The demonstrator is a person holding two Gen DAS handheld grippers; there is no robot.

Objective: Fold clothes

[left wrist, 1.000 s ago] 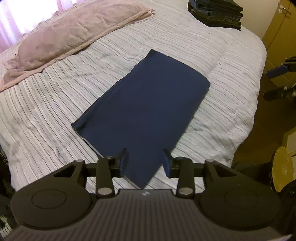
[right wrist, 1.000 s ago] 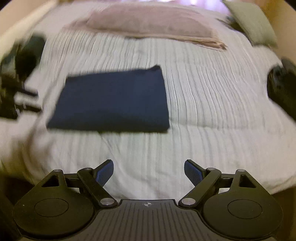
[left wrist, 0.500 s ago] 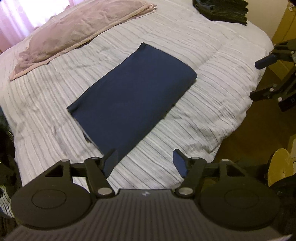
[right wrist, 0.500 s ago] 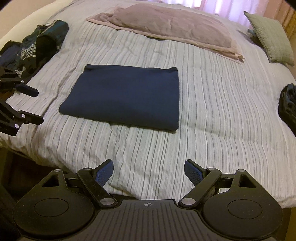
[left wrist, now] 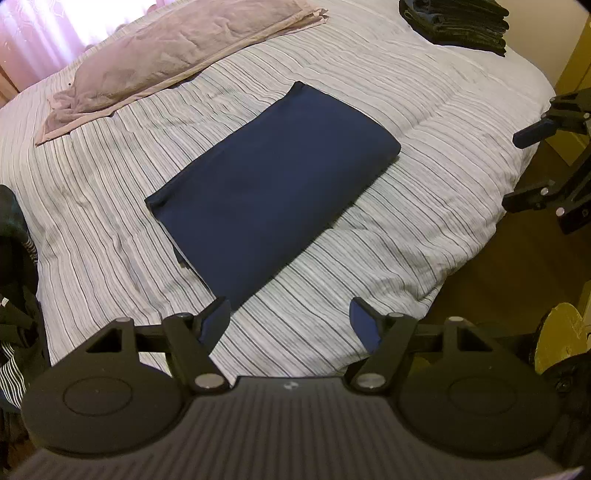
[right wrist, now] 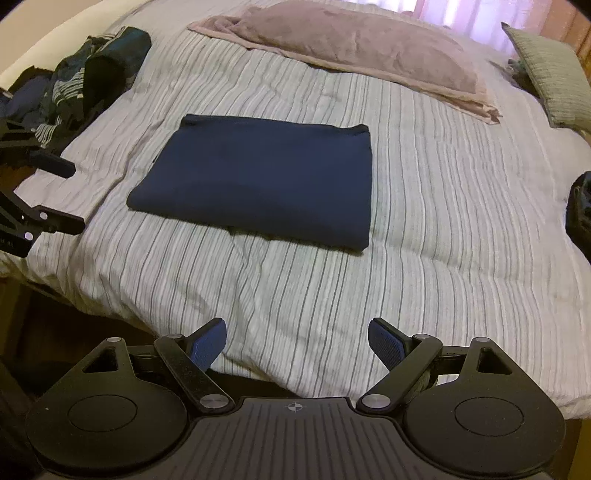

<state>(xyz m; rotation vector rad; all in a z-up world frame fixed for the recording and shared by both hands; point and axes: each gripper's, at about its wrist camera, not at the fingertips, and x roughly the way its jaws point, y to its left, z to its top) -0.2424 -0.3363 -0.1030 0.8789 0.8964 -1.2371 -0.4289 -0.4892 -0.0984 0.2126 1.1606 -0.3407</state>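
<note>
A folded navy garment [left wrist: 273, 188] lies flat on the striped bed [left wrist: 424, 240], a long rectangle. In the left wrist view its long axis runs diagonally, from a near corner by the camera up toward the far right; in the right wrist view the same garment [right wrist: 258, 181] lies crosswise, long axis left to right, with a thick folded edge on its right side.

A small dark bit pokes out under the garment's near edge in both views; what it is cannot be made out. A dark stack of clothes [left wrist: 458, 18] at the far right corner of the bed is cut off by the frame, and a loose pile of dark and striped clothing [right wrist: 85, 74] sits at the far left edge of the bed, its pieces hard to tell apart.

The left gripper [left wrist: 290, 319] has its jaws opening, nothing between them; the garment's near corner lies just beyond its left finger, not between the pads. The right gripper [right wrist: 297, 341] hangs over bare bedding with jaws wide apart and empty, the garment well beyond them.
</note>
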